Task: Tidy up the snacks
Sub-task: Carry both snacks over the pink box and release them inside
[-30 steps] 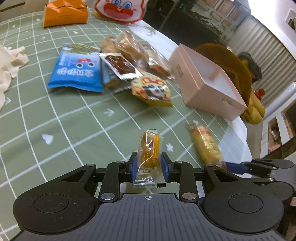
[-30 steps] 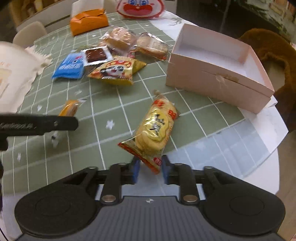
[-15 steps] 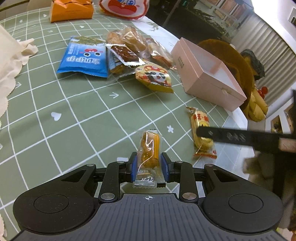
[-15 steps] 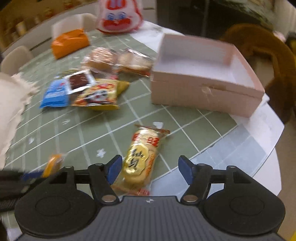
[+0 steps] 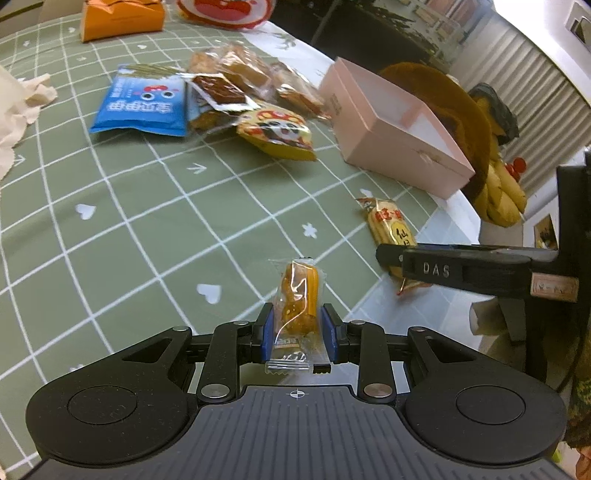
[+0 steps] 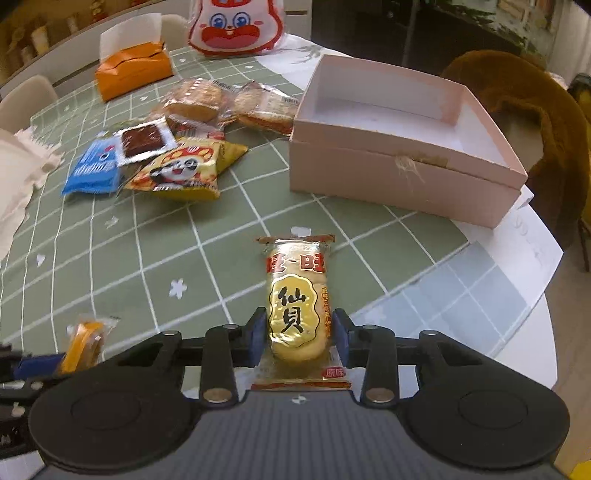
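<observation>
My left gripper is shut on a small clear-wrapped orange snack, held just above the green tablecloth; the snack also shows in the right wrist view. My right gripper is closed around the lower half of a yellow rice-cracker pack, pads touching its sides; the pack lies on the cloth and shows in the left wrist view. An open, empty pink box stands beyond it to the right. A pile of snacks lies farther left: a panda pack, a blue pack, a brown square pack.
An orange tissue box and a red-and-white cartoon bag stand at the far edge. A white cloth lies at the left. The table's rounded edge runs close on the right, with a brown-draped chair beyond.
My right gripper let go of the rice-cracker pack's corner, opened wide, then closed around its lower half, square on. My left gripper stayed shut on the orange snack and shifted slightly.
</observation>
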Available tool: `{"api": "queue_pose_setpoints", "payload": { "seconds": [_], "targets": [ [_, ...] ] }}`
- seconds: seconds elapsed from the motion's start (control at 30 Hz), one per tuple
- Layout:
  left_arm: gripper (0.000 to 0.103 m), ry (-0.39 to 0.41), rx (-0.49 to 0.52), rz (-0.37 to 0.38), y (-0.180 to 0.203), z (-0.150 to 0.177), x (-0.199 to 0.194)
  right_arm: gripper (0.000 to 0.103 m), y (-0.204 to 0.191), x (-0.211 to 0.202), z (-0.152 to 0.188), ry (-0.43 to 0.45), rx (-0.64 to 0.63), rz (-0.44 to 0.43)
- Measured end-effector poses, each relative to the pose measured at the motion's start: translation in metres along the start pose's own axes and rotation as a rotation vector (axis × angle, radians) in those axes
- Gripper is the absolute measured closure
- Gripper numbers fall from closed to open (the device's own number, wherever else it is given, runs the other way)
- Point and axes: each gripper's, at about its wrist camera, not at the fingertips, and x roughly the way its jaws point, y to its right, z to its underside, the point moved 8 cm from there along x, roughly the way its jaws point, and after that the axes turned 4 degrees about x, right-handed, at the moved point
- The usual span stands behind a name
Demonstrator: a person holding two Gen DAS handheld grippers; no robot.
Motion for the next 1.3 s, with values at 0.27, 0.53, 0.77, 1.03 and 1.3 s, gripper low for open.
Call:
{"api": "queue_pose_setpoints", "payload": {
  "seconds": [0.27,0.53,0.77,1.03,1.3],
  "targets": [
    [0.071,-0.030,0.075,0.040,0.032,0.005,0.011,0.069,0.016,-0.025,0.022,0.024,0.004,0.012],
    [0.071,-0.004,0.132,0.084,0.065,-0.007,0.014,0.069,0.048,-0.051,0.024,0.073,0.088,0.025],
    [0.071,0.102,0.164,0.130,0.096,-0.080,-0.013,0.069,0.070,-0.099,-0.030,0.200,0.097,0.014],
    [0.071,0.235,0.281,0.110,0.151,-0.207,-0.006,0.069,0.103,-0.146,-0.177,0.379,0.065,0.007],
    [0.071,0.142,0.158,0.136,0.142,-0.258,0.093,0.069,0.152,-0.042,-0.213,0.213,0.176,-0.012]
  ]
}}
